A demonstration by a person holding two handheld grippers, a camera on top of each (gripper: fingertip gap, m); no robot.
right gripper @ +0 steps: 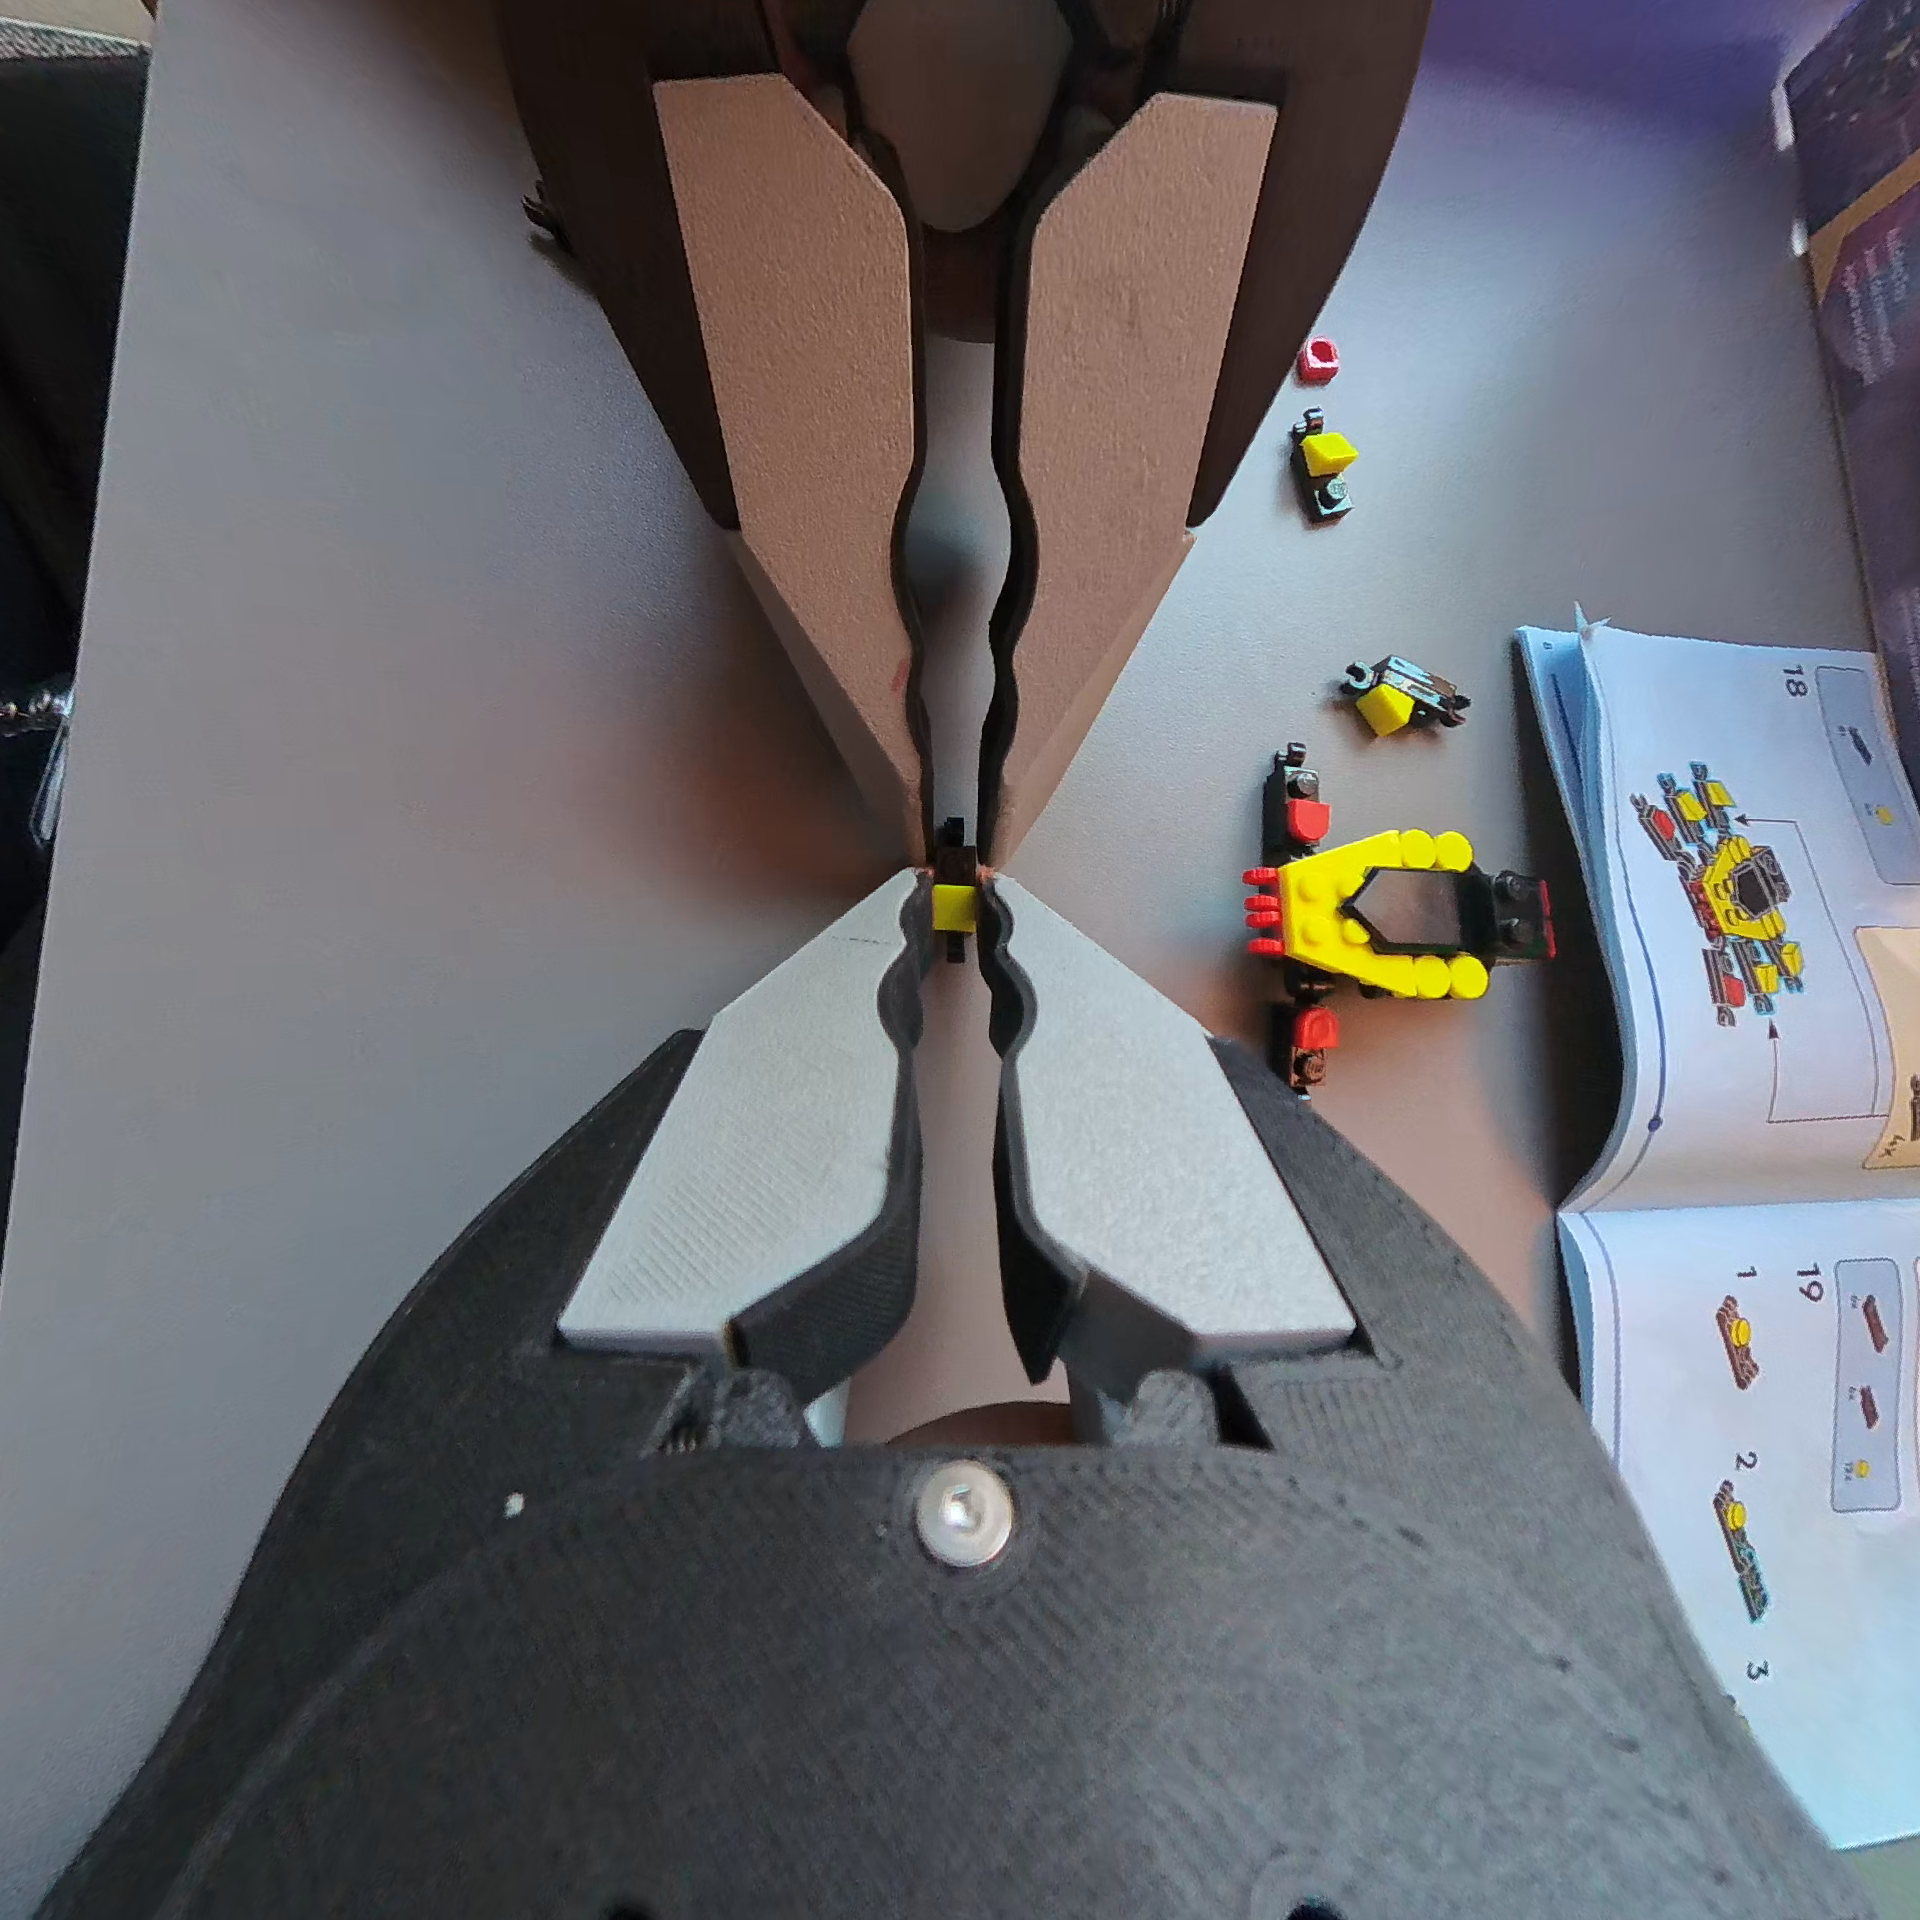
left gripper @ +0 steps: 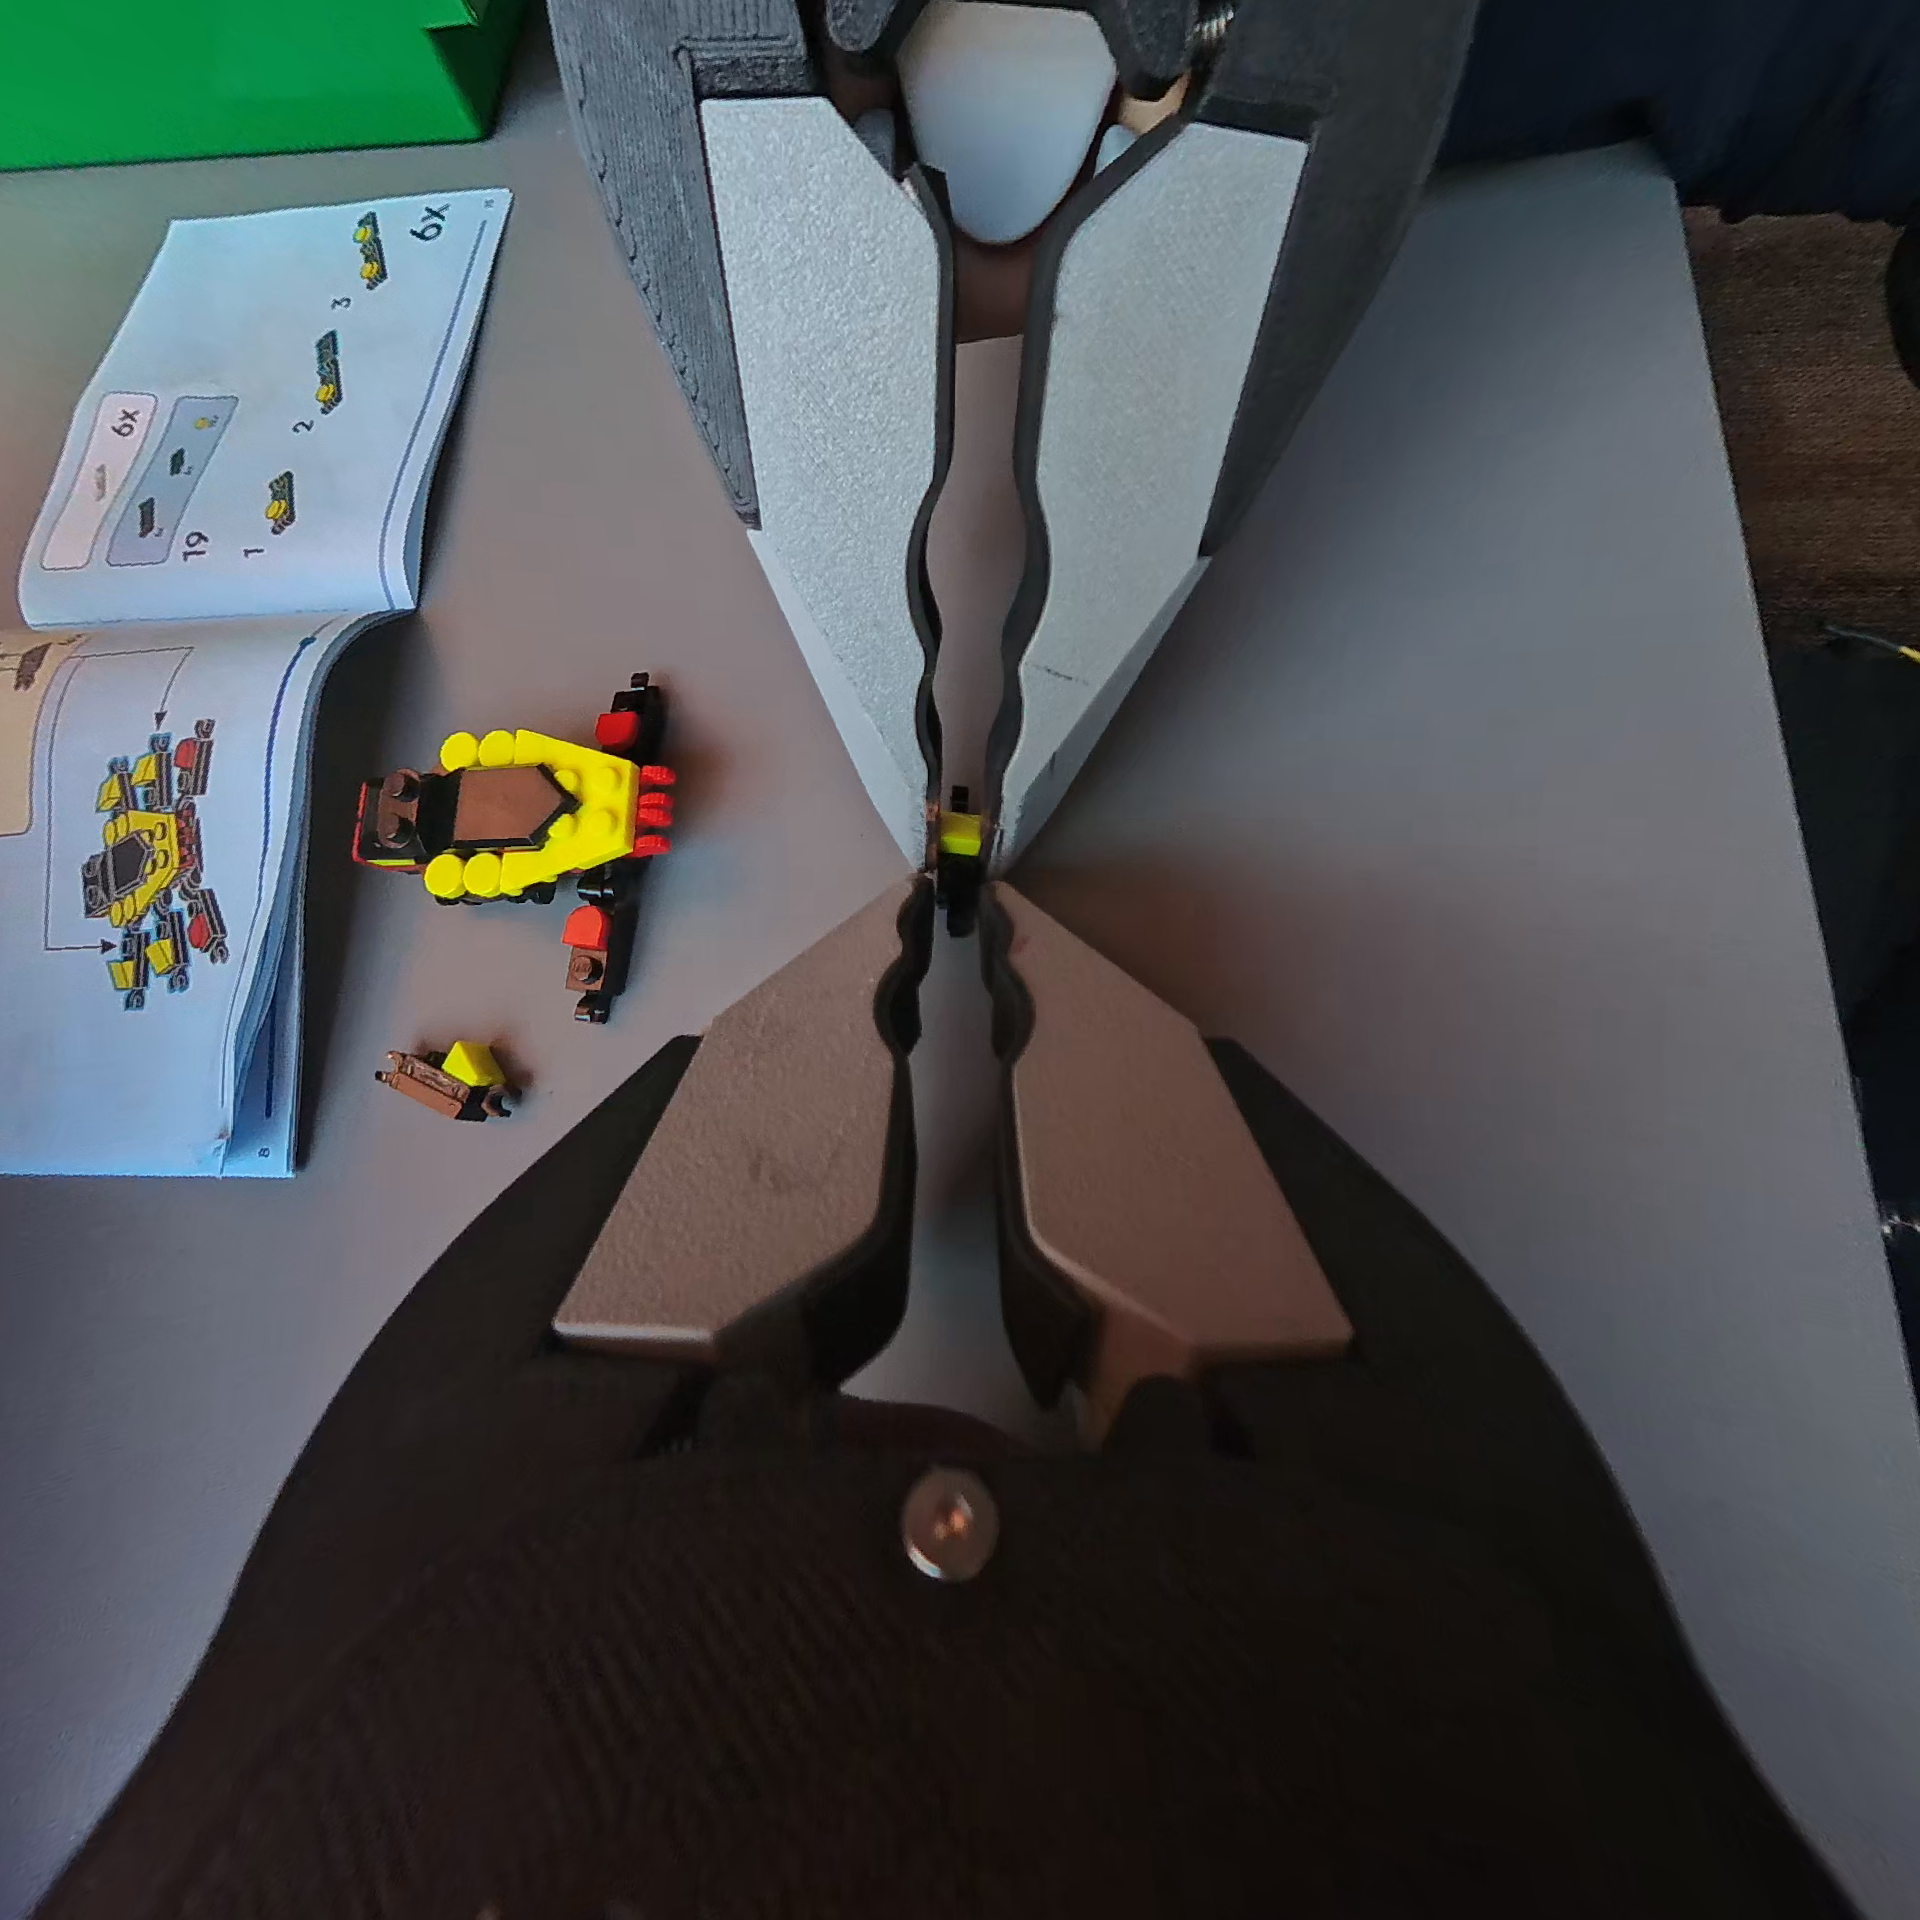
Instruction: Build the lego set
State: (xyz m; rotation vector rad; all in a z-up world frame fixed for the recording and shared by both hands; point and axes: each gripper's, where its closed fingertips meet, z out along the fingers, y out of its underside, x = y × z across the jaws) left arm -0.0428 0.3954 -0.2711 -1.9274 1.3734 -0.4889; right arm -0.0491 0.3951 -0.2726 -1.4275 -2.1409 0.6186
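Note:
My two grippers meet tip to tip over the grey table. My left gripper, with brown fingers, is shut on the black end of a small lego piece. My right gripper, with grey fingers, is shut on the yellow brick of that same piece. The right gripper also shows from above in the left wrist view, and the left gripper in the right wrist view. The yellow, black and red model lies on the table to the side, and also shows in the right wrist view.
An open instruction booklet lies past the model. A small yellow-and-dark sub-assembly lies near it, with another one and a red piece farther on. There is a green box and a dark box. The table edge is close. The tips of both grippers are at nearly the same place.

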